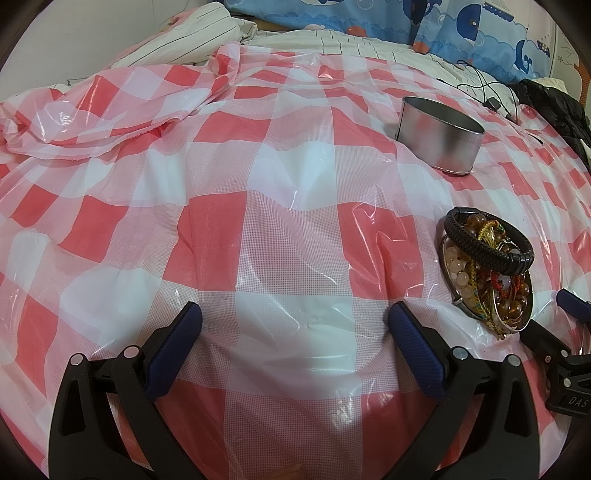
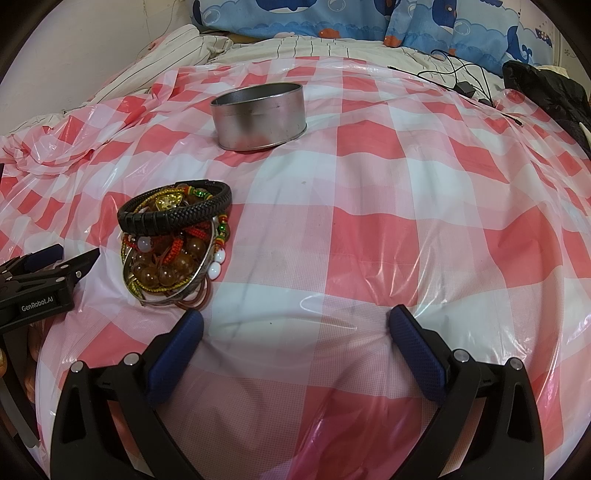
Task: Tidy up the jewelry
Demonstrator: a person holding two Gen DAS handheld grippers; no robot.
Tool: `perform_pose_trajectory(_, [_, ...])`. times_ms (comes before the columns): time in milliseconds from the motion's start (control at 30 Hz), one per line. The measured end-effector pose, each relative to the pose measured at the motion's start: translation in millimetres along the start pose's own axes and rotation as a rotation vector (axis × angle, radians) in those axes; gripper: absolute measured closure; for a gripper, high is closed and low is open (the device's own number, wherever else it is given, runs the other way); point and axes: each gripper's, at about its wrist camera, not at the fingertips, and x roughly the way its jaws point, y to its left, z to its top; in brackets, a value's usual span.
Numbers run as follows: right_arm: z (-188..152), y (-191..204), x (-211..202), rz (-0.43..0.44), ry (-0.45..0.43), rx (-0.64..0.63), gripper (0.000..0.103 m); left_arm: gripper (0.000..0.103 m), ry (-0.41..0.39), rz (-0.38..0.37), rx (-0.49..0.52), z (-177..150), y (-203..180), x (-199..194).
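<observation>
A pile of jewelry lies on the red-and-white checked plastic cloth: amber bead bracelets, red cords, metal bangles, with a black braided bracelet on top. It also shows in the right wrist view, black bracelet uppermost. A round silver tin stands open and upright behind it, also in the right wrist view. My left gripper is open and empty, left of the pile. My right gripper is open and empty, right of the pile.
The cloth covers a soft bed and is bunched up at the far left. Blue whale-print pillows lie at the back. Black cables and a black garment lie at the far right.
</observation>
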Motion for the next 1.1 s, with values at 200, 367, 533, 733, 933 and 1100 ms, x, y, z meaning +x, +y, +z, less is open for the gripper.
perform_pose_trajectory(200, [0,0,0,0.000,0.000,0.000,0.007,0.006,0.000,0.000,0.000,0,0,0])
perform_pose_trajectory(367, [-1,0,0,-0.001,0.000,0.000,0.007,0.006,0.000,0.000,0.000,0,0,0])
perform_pose_trajectory(533, [0,0,0,-0.003,0.000,-0.001,0.007,0.006,0.001,0.000,0.000,0,0,0])
perform_pose_trajectory(733, [1,-1,-1,-0.002,0.002,-0.002,0.007,0.006,0.003,0.005,0.003,0,0,0])
perform_pose_trajectory(933, [4,-6,0,0.017,0.029,-0.024,0.007,0.006,0.007,0.006,0.003,-2,0,3])
perform_pose_trajectory(1100, [8,-9,-24,0.061,-0.052,-0.012,0.007,0.006,-0.020,0.013,-0.016,6,6,-6])
